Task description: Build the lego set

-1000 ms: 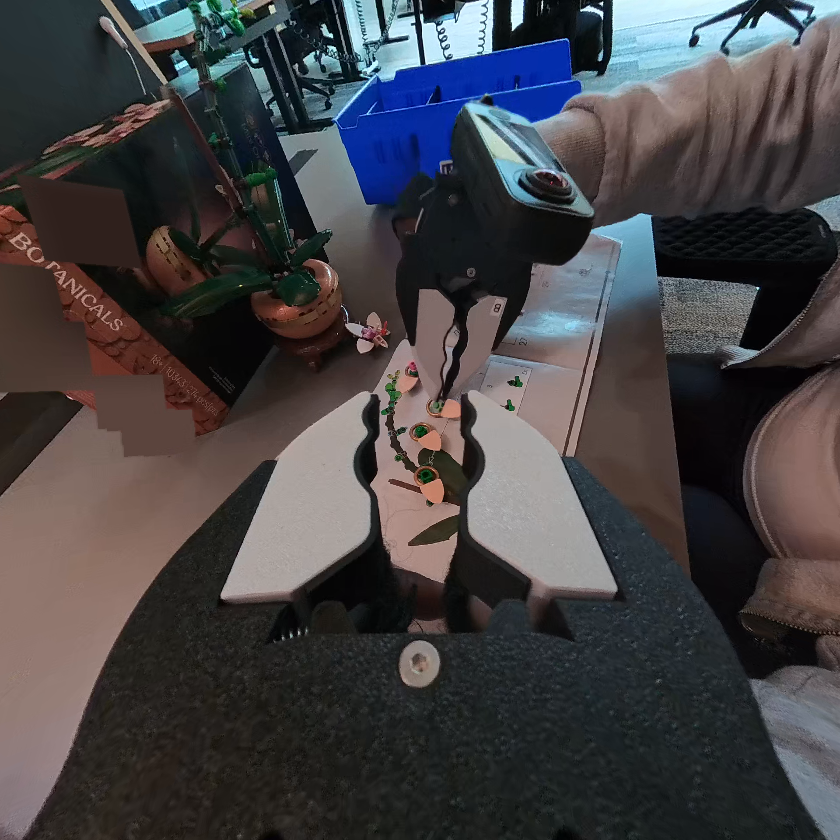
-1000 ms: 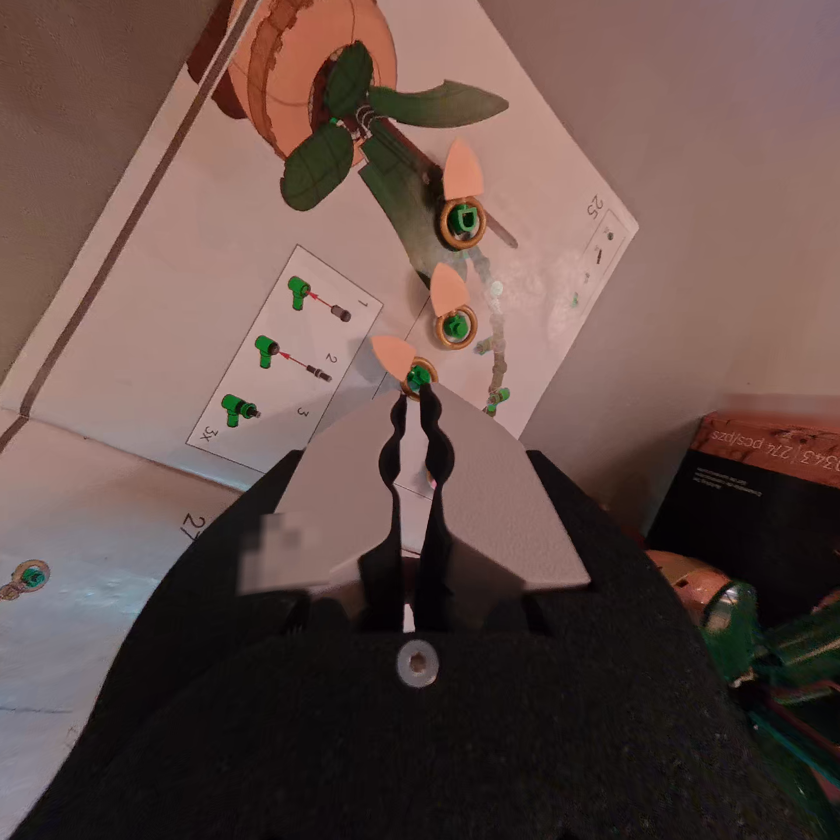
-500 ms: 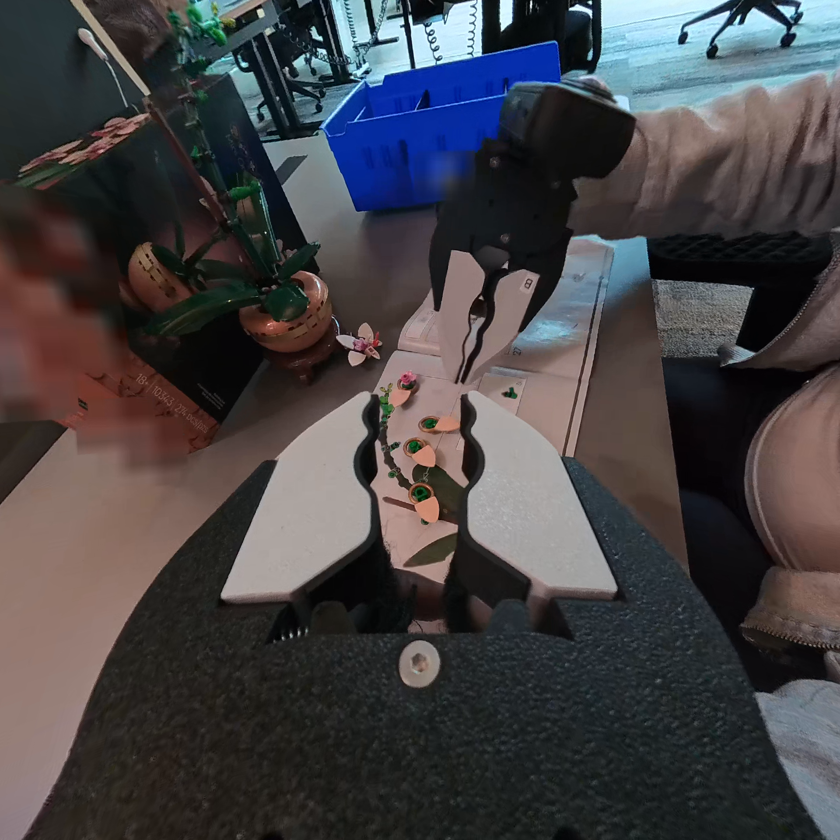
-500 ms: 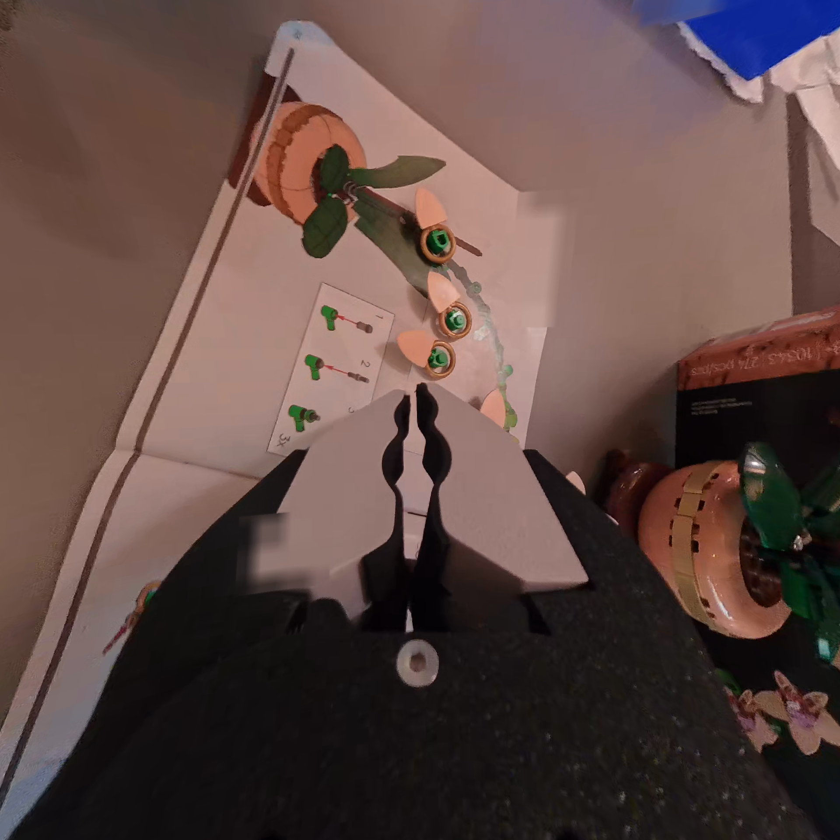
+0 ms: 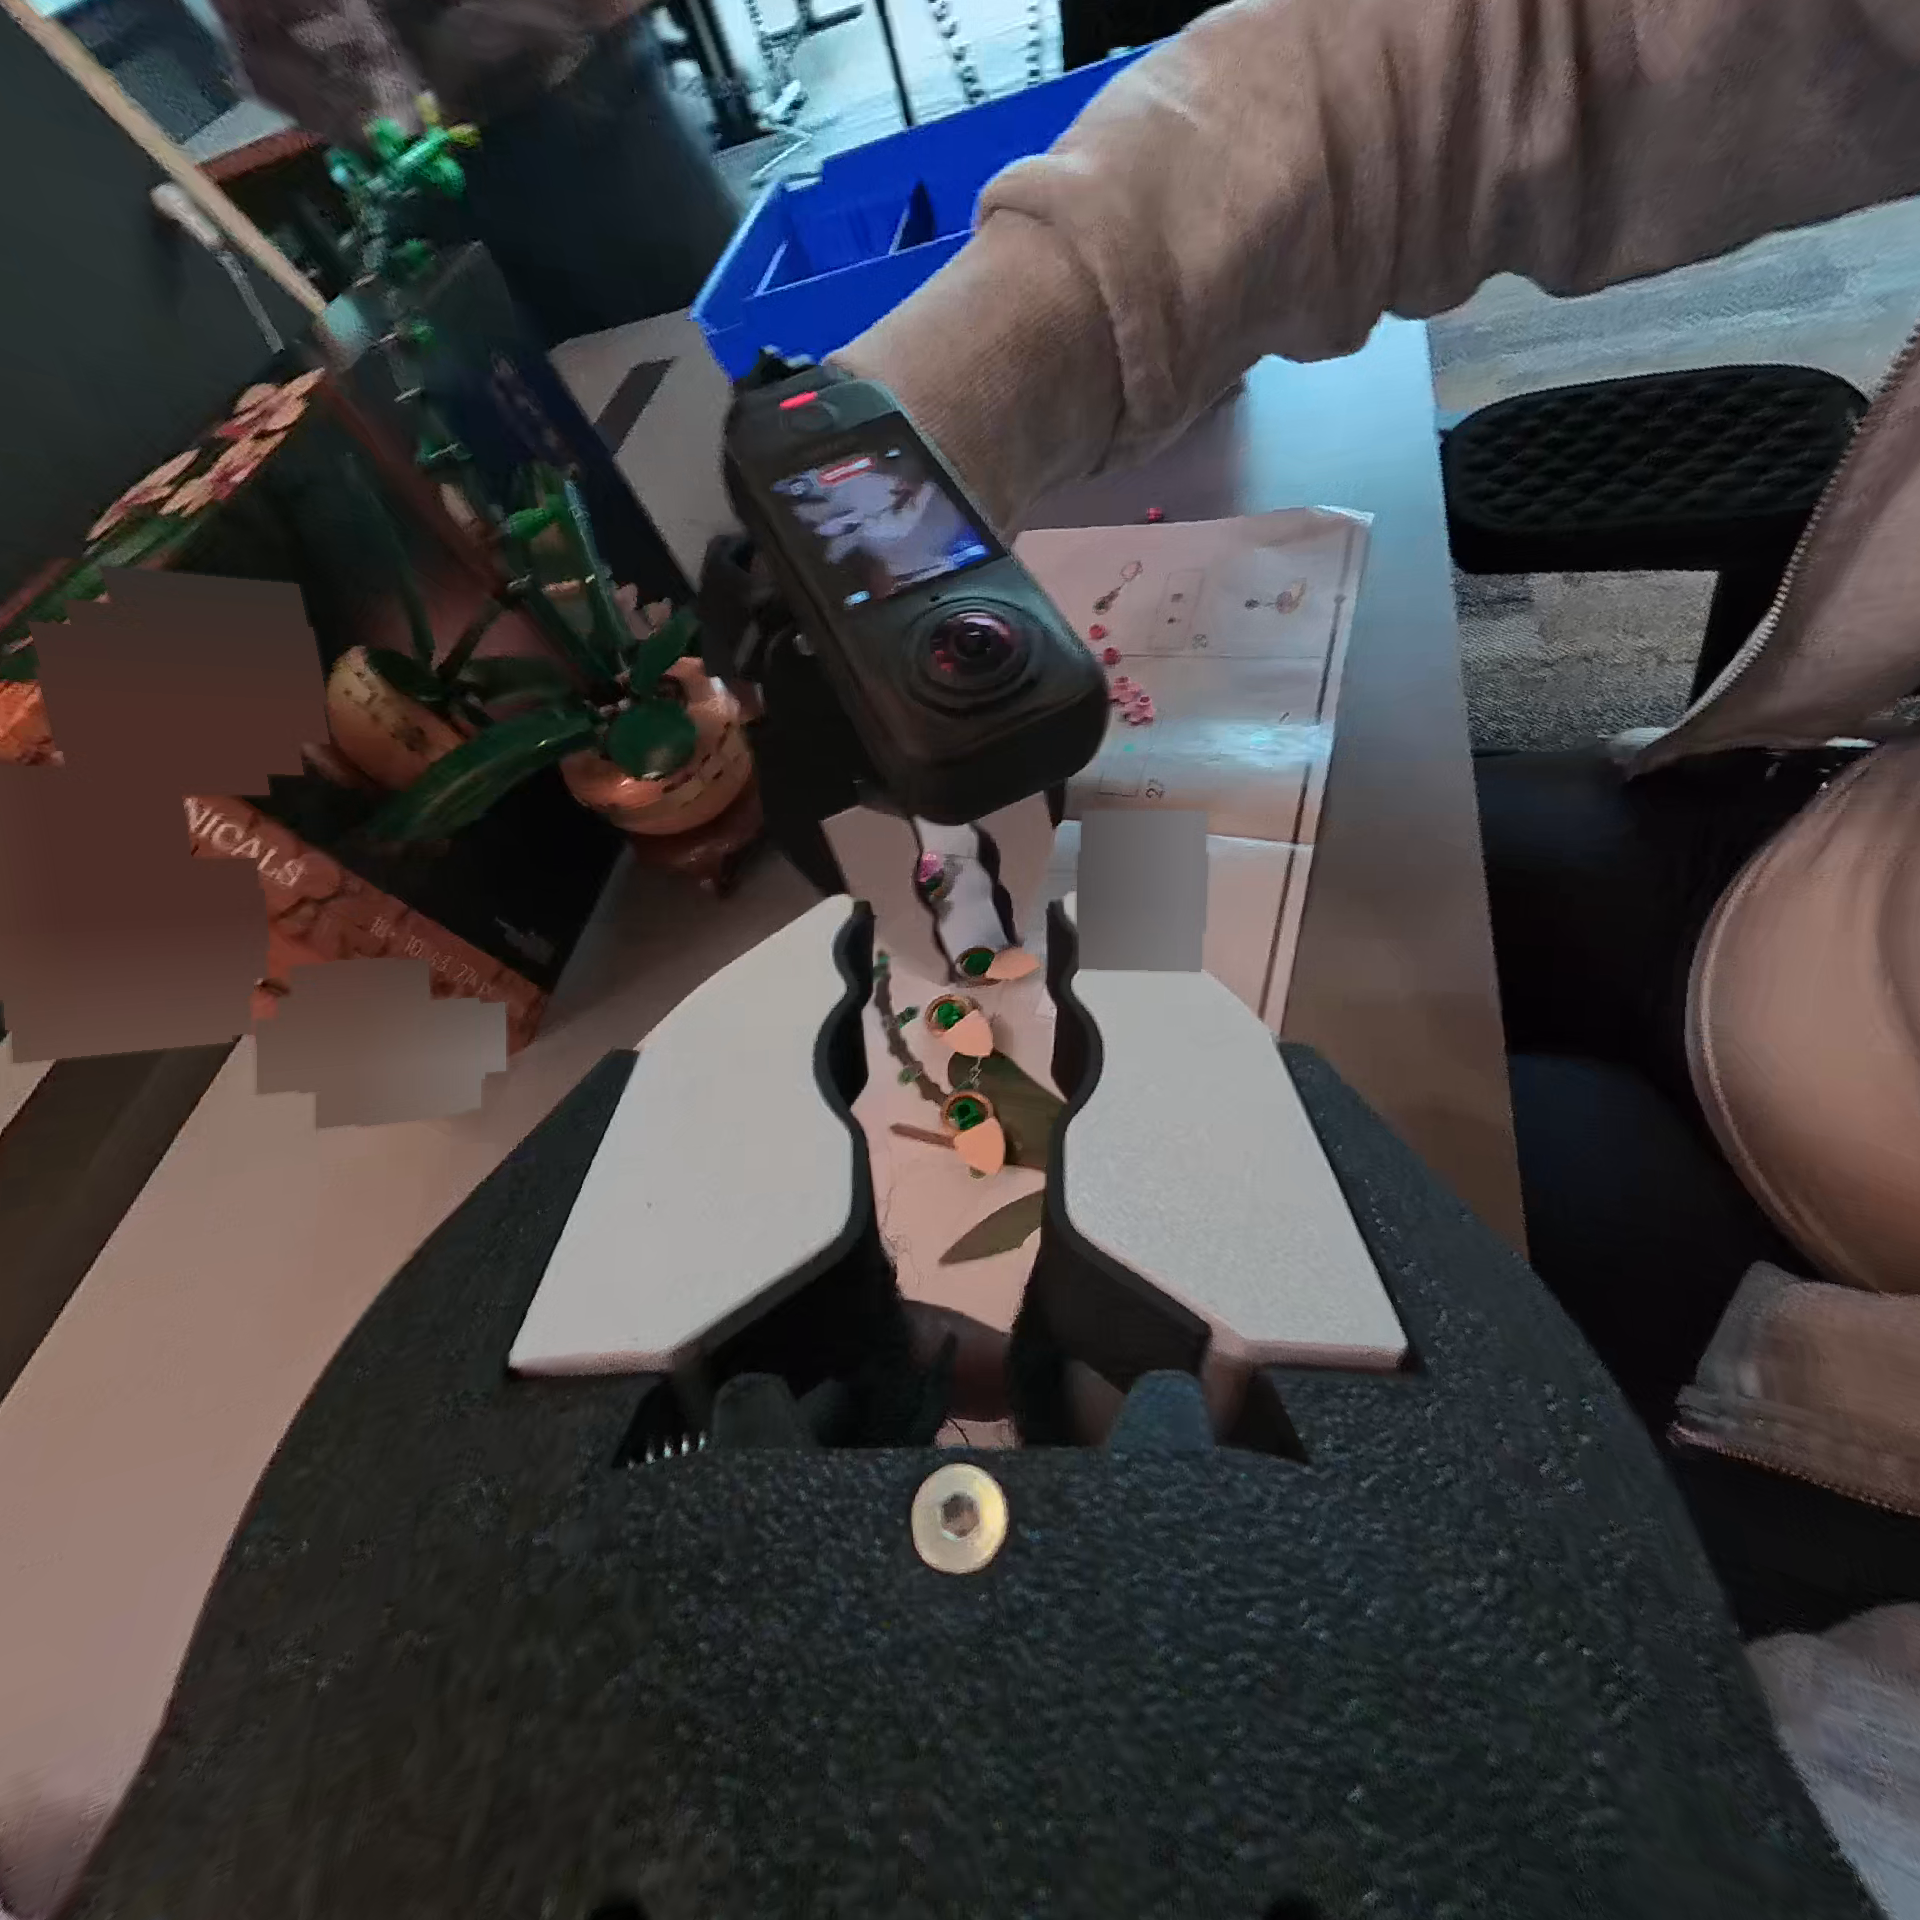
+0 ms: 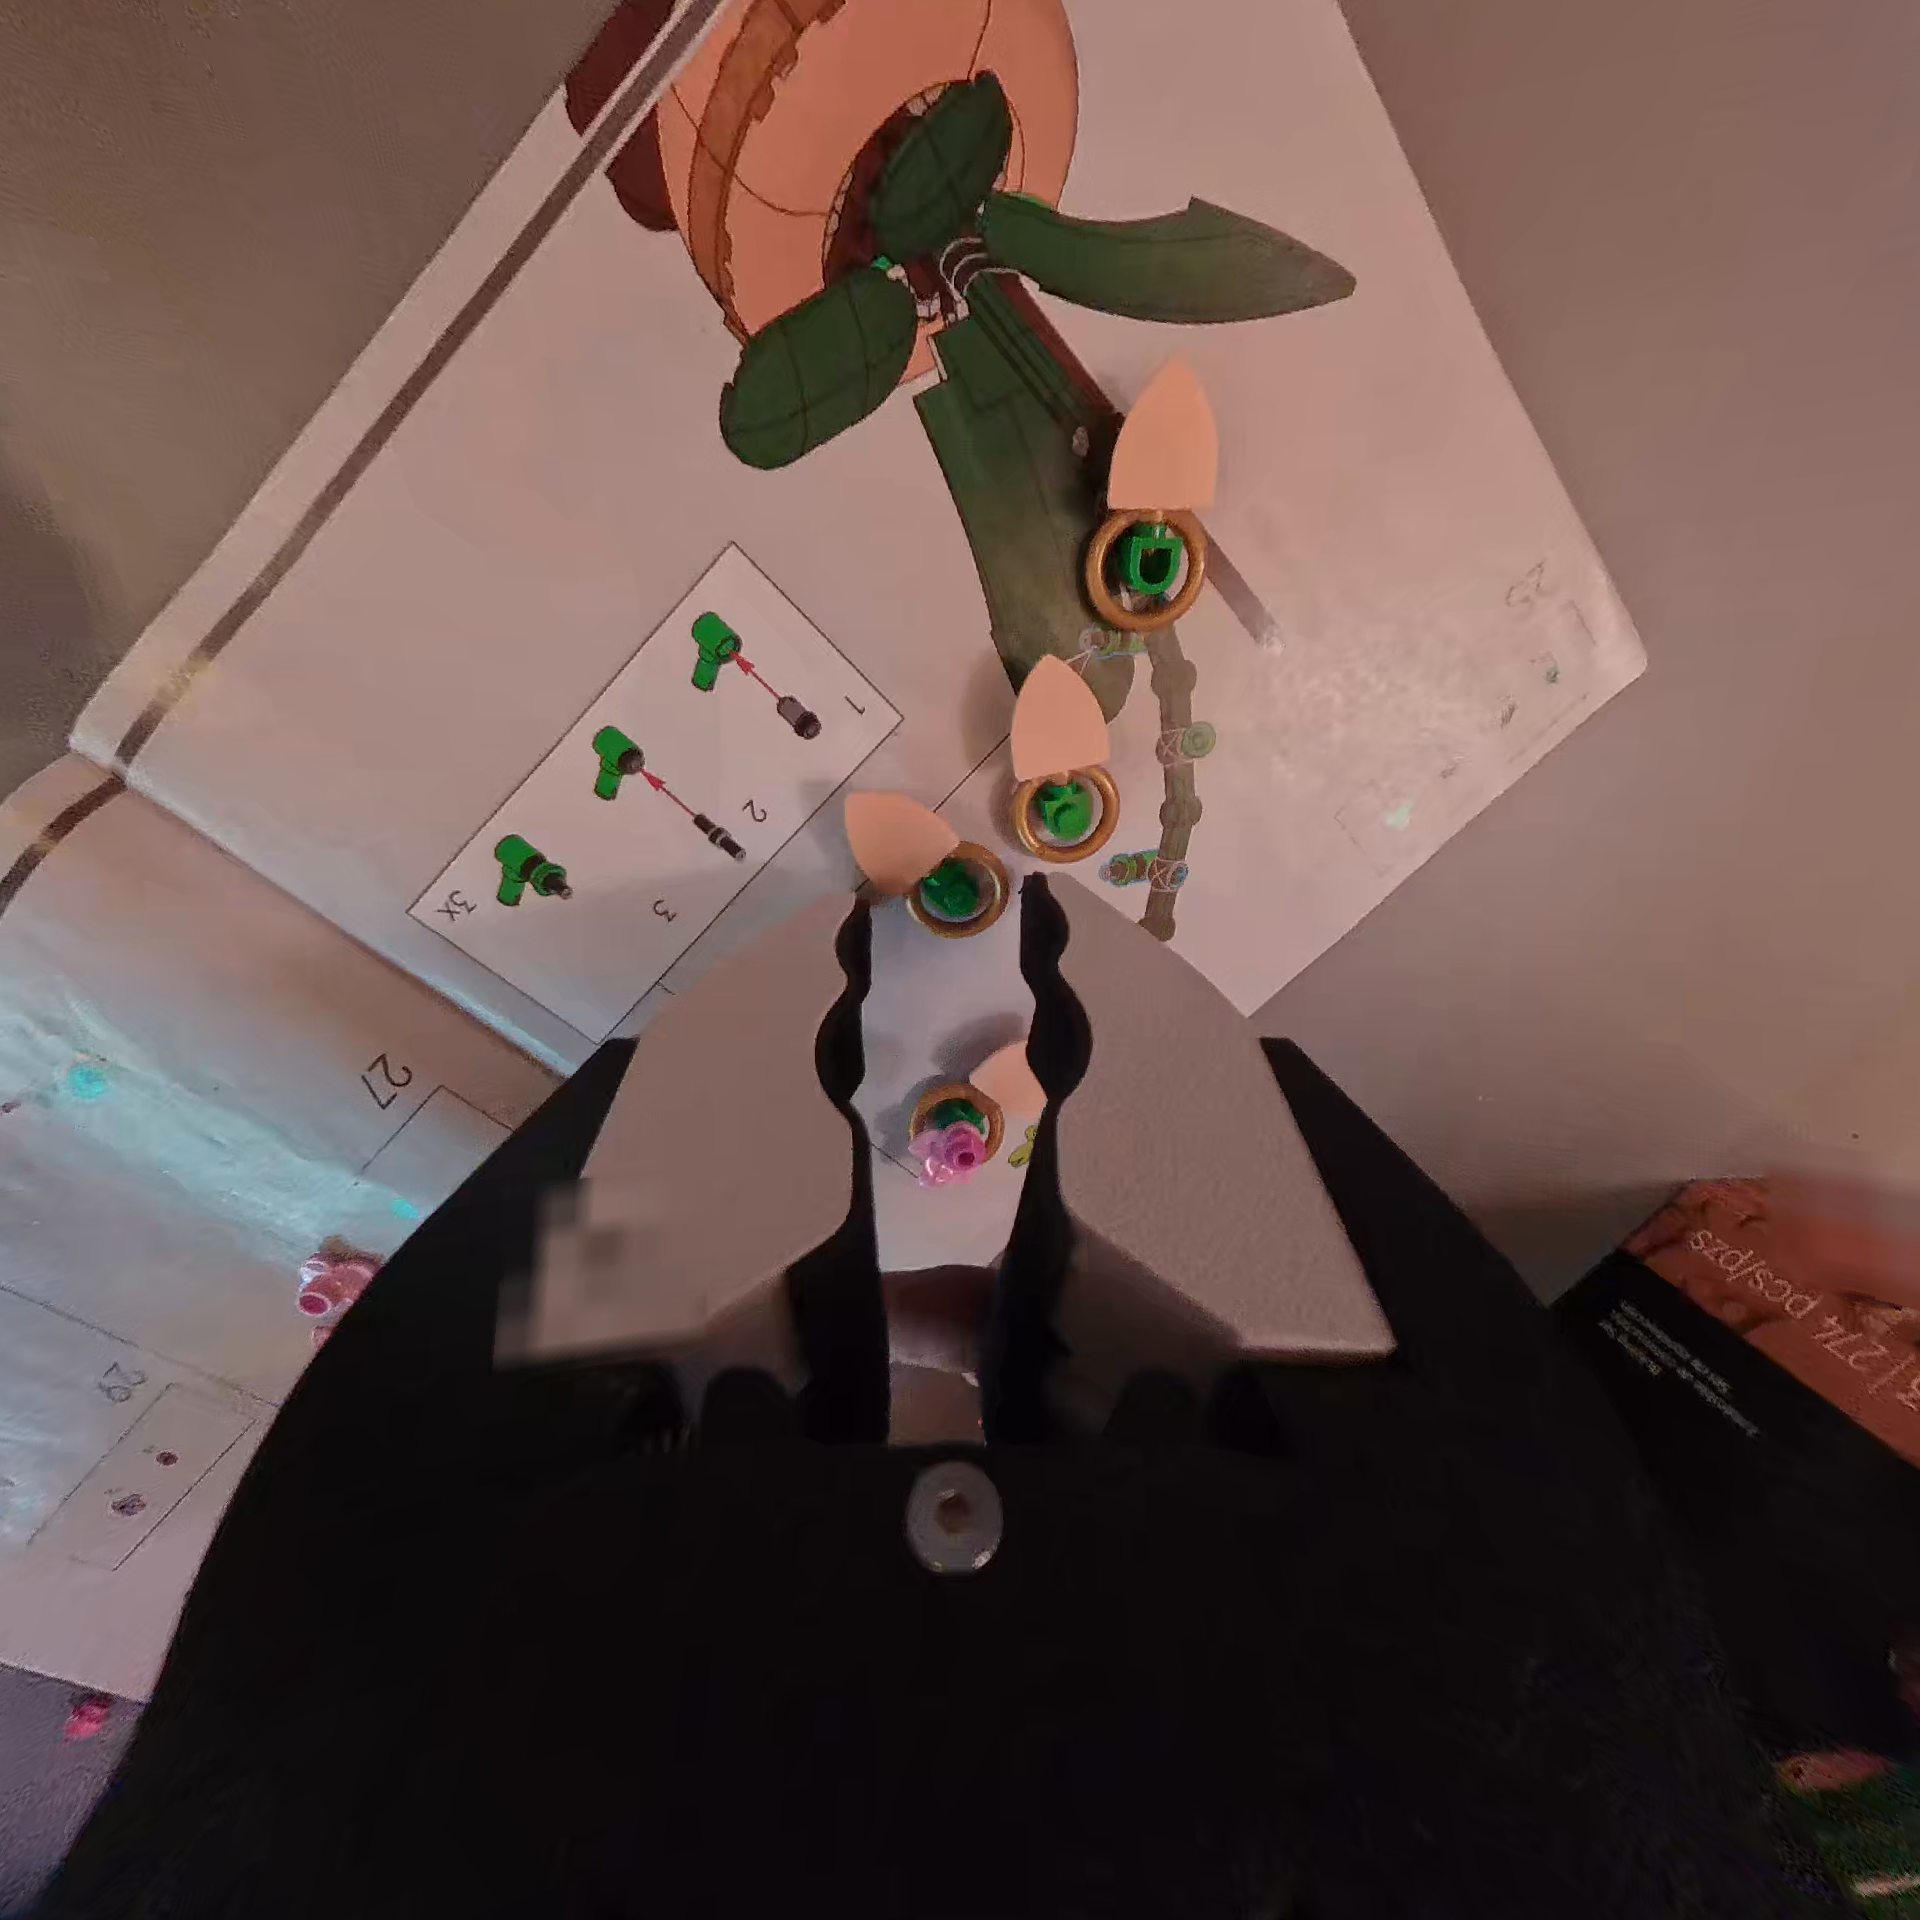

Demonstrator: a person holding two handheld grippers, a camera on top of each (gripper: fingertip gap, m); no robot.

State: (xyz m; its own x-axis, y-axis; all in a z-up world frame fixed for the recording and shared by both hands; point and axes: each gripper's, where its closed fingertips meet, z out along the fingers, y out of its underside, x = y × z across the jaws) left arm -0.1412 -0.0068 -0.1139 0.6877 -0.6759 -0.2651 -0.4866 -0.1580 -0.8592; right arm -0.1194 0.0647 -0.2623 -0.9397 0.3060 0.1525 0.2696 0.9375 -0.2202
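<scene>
Jaws of my right gripper (image 6: 940,899) stand spread above the open instruction booklet (image 6: 416,644) at the table's right edge, its fingertips flanking a gold-ringed green piece with a peach petal (image 6: 951,883) without pressing it, while my left gripper (image 5: 956,914) hovers spread and bare nearby

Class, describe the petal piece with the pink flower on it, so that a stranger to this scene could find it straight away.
Start at the open instruction booklet on the table. Four small pieces, each a gold ring with a peach petal, lie in a row on its plant drawing. The wanted petal piece shows between the right gripper's open jaws, and it alone carries a pink flower.
</scene>
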